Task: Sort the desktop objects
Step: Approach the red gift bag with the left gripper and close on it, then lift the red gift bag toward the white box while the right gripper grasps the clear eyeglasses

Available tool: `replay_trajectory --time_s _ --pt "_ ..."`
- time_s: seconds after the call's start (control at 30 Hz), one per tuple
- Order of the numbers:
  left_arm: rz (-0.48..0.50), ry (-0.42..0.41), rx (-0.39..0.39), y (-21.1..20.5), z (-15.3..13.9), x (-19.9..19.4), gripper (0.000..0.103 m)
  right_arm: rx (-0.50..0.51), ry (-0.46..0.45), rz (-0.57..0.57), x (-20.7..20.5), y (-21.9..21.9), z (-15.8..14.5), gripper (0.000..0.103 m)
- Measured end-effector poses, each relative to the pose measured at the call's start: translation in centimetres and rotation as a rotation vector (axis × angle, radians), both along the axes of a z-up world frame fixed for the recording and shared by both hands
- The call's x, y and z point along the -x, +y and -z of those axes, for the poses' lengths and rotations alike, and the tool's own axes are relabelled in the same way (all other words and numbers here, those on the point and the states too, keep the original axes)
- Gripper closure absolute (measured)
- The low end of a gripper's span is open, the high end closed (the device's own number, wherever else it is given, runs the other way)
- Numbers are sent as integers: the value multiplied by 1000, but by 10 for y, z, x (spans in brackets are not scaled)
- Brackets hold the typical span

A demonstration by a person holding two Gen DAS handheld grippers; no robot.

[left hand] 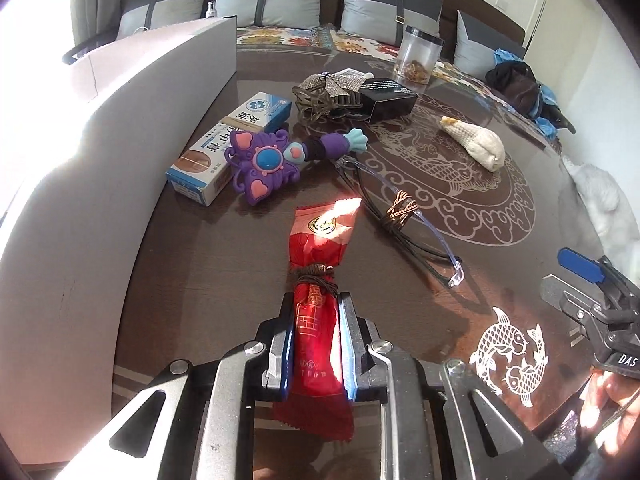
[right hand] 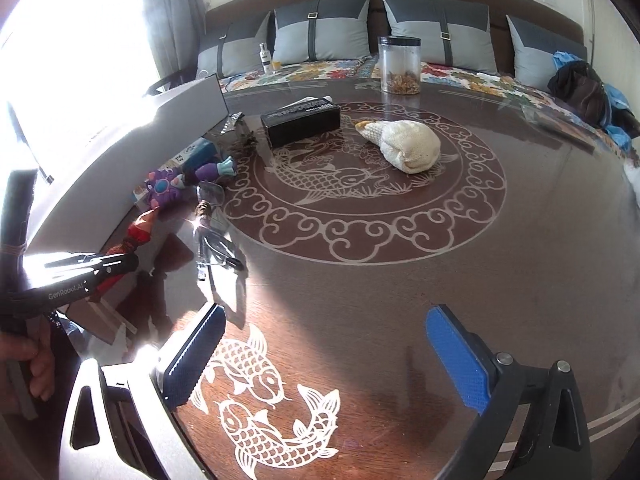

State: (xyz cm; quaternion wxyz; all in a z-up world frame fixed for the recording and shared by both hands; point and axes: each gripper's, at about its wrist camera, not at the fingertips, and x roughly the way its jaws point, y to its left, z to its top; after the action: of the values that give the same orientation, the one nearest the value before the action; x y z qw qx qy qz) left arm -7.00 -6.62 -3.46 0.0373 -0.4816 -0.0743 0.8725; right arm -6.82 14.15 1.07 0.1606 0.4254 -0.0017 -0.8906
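Left hand-held gripper (left hand: 316, 344) clamps the red packet (left hand: 320, 280); right hand-held gripper (right hand: 328, 356) gapes wide — empty — above the table (right hand: 360, 292).

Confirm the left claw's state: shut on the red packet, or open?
Shut. The left claw has both blue pads pressed against the red packet, which sticks out past them toward the table.

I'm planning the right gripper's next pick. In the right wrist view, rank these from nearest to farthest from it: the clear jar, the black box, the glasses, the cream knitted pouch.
From the right gripper, which is open:
1. Glasses, left, near the left gripper.
2. Cream knitted pouch, ahead, slightly right, on the carp medallion.
3. Black box, ahead-left, a little beyond the pouch.
4. Clear jar, at the table's far edge.
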Motion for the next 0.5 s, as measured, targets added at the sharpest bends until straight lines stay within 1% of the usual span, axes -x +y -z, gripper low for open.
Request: replay_trajectory --time_s 0.03,0.07,0.13,0.2,0.23,0.3,0.37,0.43,0.47,0.5 --pt "-2 5 -22 -2 -2 -2 84 1 -10 -32 7 -11 -4 11" --pt "-4 14 -36 -5 -5 -4 84 5 -24 -65 17 -23 -7 15" --pt "-1 34 -50 -8 -11 -8 84 30 -65 -127 38 -51 -12 17" --pt "-2 57 -60 -13 -18 -14 84 28 -112 -184 59 -82 -11 19" --pt "-5 64 -69 -17 -20 -17 84 9 -130 -213 67 -97 -9 22" --pt "-16 75 -94 -25 -24 -22 84 -62 -164 -271 79 -127 0 34" --pt "-21 83 -120 -33 -28 -27 84 -133 -196 -300 84 -146 12 39" --pt "-23 94 -142 -40 -34 -32 84 -180 -213 -316 86 -157 20 50" --pt "-22 102 -153 -43 -37 -35 84 -197 -220 -324 85 -160 24 69" --pt "-24 109 -163 -47 -41 -37 84 -214 -225 -328 83 -161 25 81"
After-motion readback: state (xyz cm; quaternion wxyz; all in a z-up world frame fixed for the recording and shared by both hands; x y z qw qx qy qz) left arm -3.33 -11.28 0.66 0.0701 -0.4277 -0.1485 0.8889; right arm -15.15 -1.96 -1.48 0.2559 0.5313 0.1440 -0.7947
